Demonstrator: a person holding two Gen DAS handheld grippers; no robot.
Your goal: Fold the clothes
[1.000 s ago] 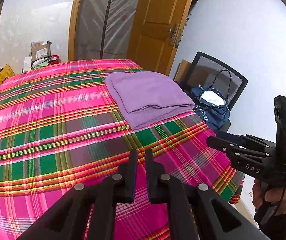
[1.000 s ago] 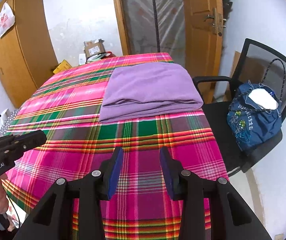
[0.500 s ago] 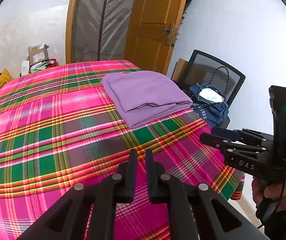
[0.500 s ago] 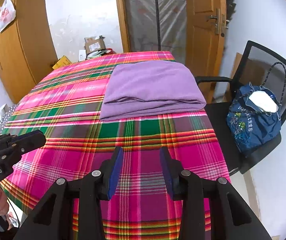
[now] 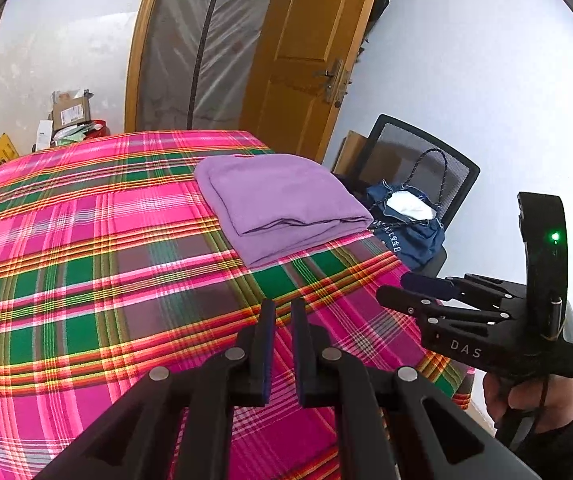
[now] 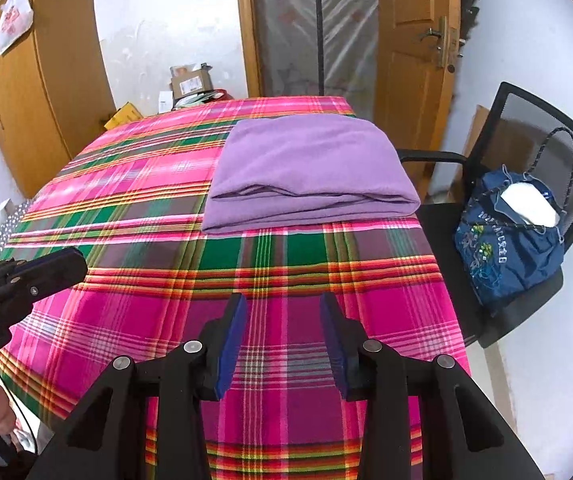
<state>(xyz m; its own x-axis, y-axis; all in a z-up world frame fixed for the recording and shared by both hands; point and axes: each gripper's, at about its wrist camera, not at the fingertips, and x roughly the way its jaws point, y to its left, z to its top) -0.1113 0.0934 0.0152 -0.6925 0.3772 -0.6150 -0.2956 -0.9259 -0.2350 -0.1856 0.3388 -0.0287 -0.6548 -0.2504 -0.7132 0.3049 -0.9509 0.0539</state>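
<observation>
Purple garment (image 6: 310, 168) lay folded ahead of both hand-held grippers; fold judged done (nothing held). Left hand-held gripper (image 5: 282, 320) nearly pressed together w/ a narrow gap, right hand-held gripper (image 6: 282, 316) spread; next, probably another garment needed.

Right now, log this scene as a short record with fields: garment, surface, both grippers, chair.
garment: purple garment, folded, lying flat at the table's far right
surface: plaid tablecloth
left gripper: narrow gap between jaws, holding nothing, above the cloth
right gripper: open, empty, short of the garment
chair: beside the table, blue bag on its seat
</observation>
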